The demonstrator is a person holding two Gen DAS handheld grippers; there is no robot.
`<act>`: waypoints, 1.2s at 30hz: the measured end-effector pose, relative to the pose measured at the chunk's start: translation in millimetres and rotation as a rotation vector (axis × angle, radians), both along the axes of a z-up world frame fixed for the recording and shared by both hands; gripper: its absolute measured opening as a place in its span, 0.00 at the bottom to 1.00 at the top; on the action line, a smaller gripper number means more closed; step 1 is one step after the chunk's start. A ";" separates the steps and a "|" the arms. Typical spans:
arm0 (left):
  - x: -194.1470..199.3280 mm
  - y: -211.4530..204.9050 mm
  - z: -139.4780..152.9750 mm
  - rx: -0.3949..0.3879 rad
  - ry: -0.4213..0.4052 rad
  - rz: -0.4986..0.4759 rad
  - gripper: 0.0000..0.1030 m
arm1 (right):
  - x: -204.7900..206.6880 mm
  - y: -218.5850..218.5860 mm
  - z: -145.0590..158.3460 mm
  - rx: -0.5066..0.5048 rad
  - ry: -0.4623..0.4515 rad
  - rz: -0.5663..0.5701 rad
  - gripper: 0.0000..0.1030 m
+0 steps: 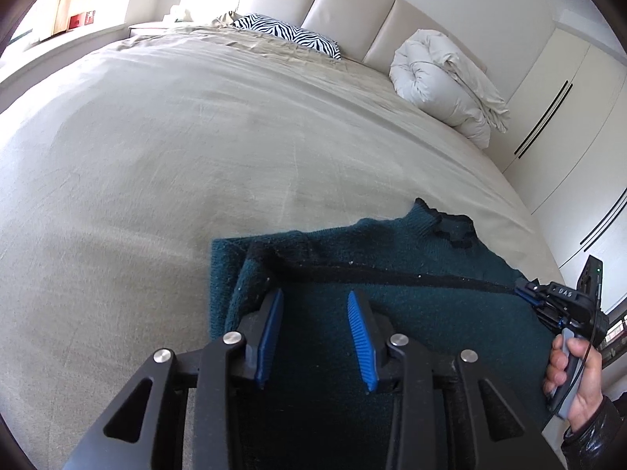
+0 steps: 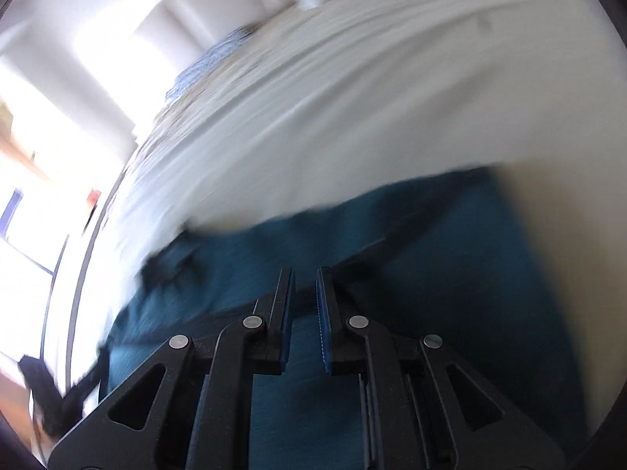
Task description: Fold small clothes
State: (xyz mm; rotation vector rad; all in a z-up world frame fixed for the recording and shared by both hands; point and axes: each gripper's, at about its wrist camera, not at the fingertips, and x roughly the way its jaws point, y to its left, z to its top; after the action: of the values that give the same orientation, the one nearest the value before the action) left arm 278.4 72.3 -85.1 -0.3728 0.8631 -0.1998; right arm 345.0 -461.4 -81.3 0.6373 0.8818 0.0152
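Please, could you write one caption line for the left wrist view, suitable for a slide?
Open left gripper above a dark teal sweater on a beige bed; right gripper at the sweater's edge.

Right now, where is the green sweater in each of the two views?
Left wrist view: the sweater lies bottom centre to right, under the open left gripper.
Right wrist view: the sweater fills the lower half, blurred, behind the right gripper.
Shared landmark: the beige bed under it, seen also in the right wrist view.
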 end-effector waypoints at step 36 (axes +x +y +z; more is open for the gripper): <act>-52.0 35.1 14.2 -0.079 0.016 0.094 0.62 | -194.1 -80.1 35.7 0.108 -0.084 -0.168 0.17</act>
State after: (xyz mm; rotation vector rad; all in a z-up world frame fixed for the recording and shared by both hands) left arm 226.4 107.4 -70.9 -0.4882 0.8527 -0.1438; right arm 150.9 -541.5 -45.6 0.8047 0.7480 -0.0621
